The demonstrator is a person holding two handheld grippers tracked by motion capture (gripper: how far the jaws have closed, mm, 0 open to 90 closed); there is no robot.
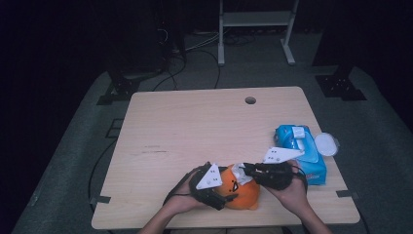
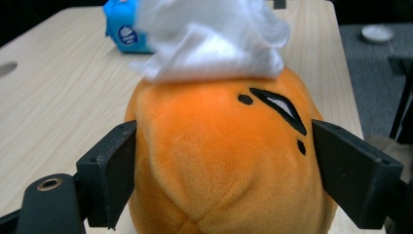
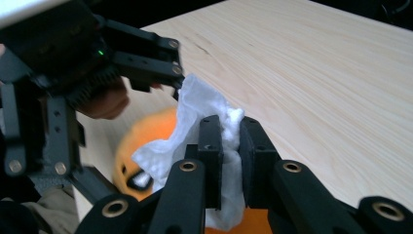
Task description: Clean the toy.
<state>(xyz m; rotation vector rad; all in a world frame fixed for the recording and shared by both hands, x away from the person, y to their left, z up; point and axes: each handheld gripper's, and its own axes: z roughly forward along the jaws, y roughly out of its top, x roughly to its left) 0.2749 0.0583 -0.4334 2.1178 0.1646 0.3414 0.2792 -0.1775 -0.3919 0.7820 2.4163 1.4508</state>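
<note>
At the table's near edge, the left gripper [image 1: 214, 187], its hand angled in from the left, clasps the orange plush toy [image 2: 219, 165] between its jaws. The right gripper [image 3: 229, 131] comes in level from the right, clenched on a white tissue [image 3: 195, 126] lying on the toy's top. Farther right sits a blue wipes pack [image 1: 302, 151].

- Left gripper [image 1: 229, 191], lower centre of the high view: black frame with a white three-cornered plate bearing small dark dots on top.
- Right gripper [image 1: 246, 169], just right of it: black, with the same white plate and a thin black cable.
- Fingers [image 3: 210, 146]: flat black blocks on black links with brass-ringed pivots.
- Bare forearms at the bottom edge.
</note>
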